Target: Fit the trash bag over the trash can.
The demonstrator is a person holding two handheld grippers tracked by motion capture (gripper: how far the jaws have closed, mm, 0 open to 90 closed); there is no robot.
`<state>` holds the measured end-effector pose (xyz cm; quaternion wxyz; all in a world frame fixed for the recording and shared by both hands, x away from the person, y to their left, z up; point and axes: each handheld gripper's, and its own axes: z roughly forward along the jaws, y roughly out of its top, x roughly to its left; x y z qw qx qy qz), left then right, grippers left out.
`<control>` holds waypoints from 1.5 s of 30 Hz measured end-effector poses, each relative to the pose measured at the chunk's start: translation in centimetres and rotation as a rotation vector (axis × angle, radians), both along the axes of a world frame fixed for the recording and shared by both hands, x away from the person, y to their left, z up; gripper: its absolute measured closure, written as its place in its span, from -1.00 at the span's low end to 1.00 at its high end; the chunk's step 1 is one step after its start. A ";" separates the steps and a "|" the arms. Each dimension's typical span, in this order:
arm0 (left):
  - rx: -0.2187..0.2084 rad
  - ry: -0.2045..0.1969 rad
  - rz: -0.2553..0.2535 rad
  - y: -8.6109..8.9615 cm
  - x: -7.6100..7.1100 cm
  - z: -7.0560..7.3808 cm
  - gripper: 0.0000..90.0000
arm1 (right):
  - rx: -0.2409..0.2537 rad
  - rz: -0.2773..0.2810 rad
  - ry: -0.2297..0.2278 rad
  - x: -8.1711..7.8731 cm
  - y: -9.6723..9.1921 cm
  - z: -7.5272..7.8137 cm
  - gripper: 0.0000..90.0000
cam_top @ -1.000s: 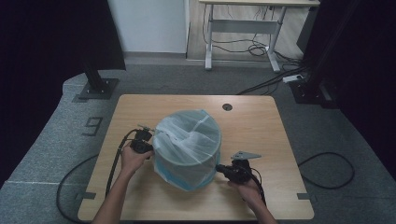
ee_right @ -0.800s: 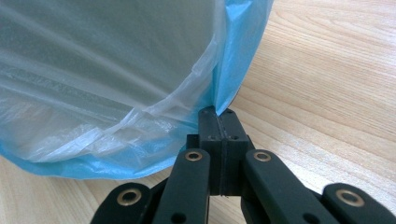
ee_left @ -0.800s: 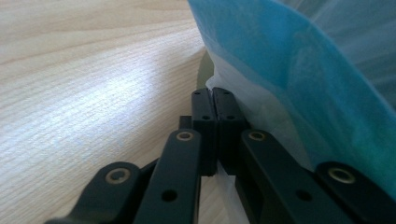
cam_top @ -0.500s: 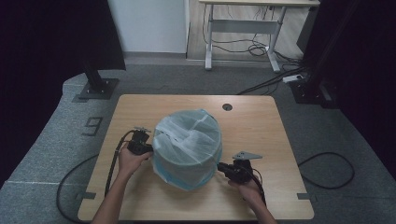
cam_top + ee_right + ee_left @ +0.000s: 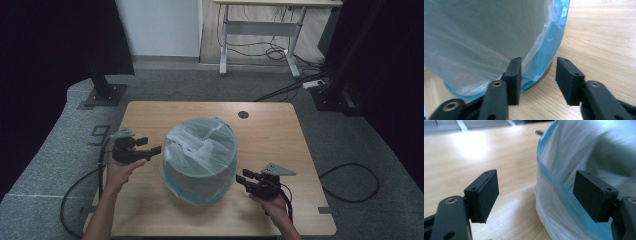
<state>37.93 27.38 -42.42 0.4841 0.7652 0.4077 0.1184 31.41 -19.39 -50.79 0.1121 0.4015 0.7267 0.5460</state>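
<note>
Grey carpet (image 5: pixel 165 85), white wall (image 5: pixel 160 27), a desk (image 5: pixel 260 25), perhaps black curtains (image 5: pixel 55 50).

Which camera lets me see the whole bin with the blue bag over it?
The high view: it shows the whole bin standing on the table, bag pulled over its top. The left gripper view shows just a blurry stretch of the bag's side beside the open left claw. The right gripper view shows the bag's lower edge near the table.
</note>
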 end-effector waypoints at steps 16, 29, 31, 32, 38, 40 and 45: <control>0.085 -0.126 -0.250 -3.5 -1.7 6.7 -0.48 | 0.031 0.042 -0.074 -3.0 -4.4 0.1 -0.25; 0.173 -0.101 -0.395 -7.8 0.5 8.9 -0.34 | 0.051 0.019 -0.074 -3.7 -6.4 -0.4 -0.25; 0.186 -0.086 -0.411 -8.5 0.9 9.1 -0.29 | 0.051 0.016 -0.075 -3.8 -6.5 -0.4 -0.25; 0.207 -0.078 -0.417 -9.0 1.1 9.2 -0.27 | 0.053 0.015 -0.076 -3.8 -6.5 -0.4 -0.25; 0.319 -0.032 -0.454 -10.9 2.0 9.1 -0.07 | 0.057 0.026 -0.082 -3.9 -6.3 -0.2 -0.25; 0.358 -0.011 -0.449 -11.4 2.4 8.8 -0.06 | 0.055 0.030 -0.079 -4.0 -6.2 -0.3 -0.25; 0.430 0.042 -0.473 -12.3 3.2 7.7 -0.03 | 0.054 0.032 -0.078 -4.0 -6.2 -0.4 -0.25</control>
